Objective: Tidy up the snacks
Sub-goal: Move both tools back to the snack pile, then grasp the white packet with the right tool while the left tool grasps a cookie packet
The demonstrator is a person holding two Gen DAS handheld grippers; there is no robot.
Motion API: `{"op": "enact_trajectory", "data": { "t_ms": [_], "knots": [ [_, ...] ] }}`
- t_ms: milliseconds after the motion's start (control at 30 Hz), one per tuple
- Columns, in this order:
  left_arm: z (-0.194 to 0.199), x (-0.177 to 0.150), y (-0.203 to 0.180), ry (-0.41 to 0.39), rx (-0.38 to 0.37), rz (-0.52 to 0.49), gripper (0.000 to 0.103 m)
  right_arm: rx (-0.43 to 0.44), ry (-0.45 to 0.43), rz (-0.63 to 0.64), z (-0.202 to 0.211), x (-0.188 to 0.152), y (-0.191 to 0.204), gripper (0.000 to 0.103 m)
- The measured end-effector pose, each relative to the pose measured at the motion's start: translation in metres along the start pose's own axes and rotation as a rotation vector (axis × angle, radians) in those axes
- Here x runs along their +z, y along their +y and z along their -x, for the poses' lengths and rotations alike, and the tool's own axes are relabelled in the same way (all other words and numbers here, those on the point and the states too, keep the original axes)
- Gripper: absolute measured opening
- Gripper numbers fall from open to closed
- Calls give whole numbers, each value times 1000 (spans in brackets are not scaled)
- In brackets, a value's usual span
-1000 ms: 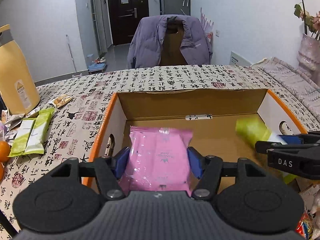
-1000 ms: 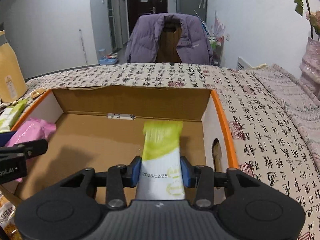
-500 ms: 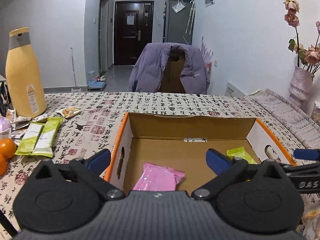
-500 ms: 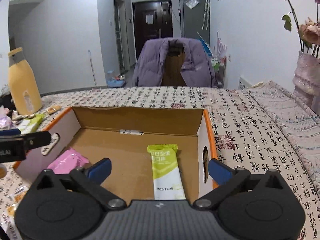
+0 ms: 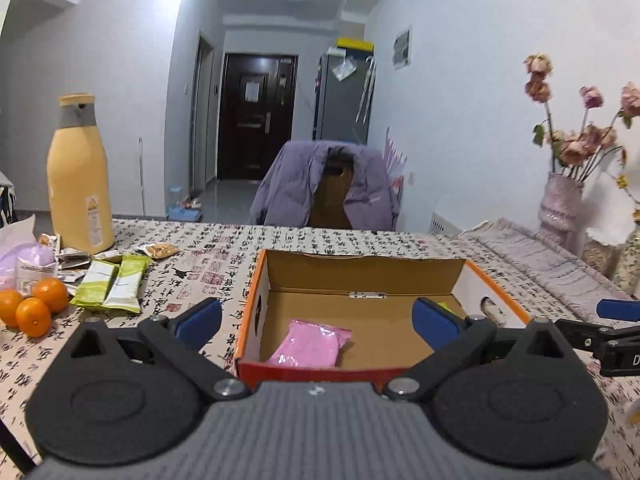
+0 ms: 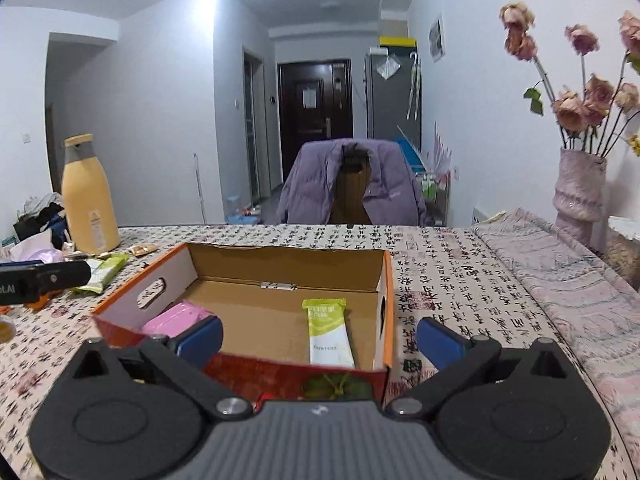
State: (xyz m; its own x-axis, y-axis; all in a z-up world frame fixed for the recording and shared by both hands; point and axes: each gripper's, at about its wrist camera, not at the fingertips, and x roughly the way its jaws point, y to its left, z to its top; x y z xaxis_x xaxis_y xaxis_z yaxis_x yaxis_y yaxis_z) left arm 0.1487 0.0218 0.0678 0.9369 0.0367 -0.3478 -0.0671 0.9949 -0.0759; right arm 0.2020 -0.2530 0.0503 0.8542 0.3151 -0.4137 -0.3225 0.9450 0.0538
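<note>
An open cardboard box [image 5: 360, 268] with orange rims stands on the table; it also shows in the right wrist view [image 6: 280, 258]. A pink snack pack [image 5: 310, 344] lies at its front left [image 6: 176, 318]. A green-and-white snack bar [image 6: 330, 334] lies at its right side. My left gripper [image 5: 318, 320] is open and empty, held above the box's near edge. My right gripper [image 6: 320, 338] is open and empty, also back above the near edge. Two green snack bars [image 5: 112, 288] lie on the table left of the box.
A tall yellow bottle [image 5: 78, 178] stands at the back left, with small wrappers [image 5: 160, 250], a purple bag [image 5: 24, 264] and oranges [image 5: 34, 306] nearby. A vase of dried roses [image 6: 580, 192] stands at the right. A chair with a purple jacket [image 5: 328, 188] is behind the table.
Both grippers opened, dropping the pink pack and the green bar into the box. Both then drew back and up, away from the box.
</note>
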Motion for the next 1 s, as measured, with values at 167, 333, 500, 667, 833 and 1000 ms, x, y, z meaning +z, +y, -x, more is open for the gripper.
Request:
{"op": "enact_trajectory", "data": {
  "t_ms": [167,333,500,667,833,1000],
  "knots": [
    [29,-21,0,-27,-19,1,103,-3,-27,3,30,-21,0,103],
    [52,-45,1,-38,-26,1,103,-9,-41,8,52,-44,0,103],
    [65,-70,6,-24,-25,14,103,-7,-49,-2,68,-68,-2,103],
    [75,-91,16,4,-24,38,103,-20,-35,-30,79,-91,-11,103],
    [78,-105,24,43,-27,59,103,-61,-2,-51,80,-109,-23,103],
    [77,-105,27,48,-24,73,103,-113,42,-49,68,-110,-30,101]
  ]
}}
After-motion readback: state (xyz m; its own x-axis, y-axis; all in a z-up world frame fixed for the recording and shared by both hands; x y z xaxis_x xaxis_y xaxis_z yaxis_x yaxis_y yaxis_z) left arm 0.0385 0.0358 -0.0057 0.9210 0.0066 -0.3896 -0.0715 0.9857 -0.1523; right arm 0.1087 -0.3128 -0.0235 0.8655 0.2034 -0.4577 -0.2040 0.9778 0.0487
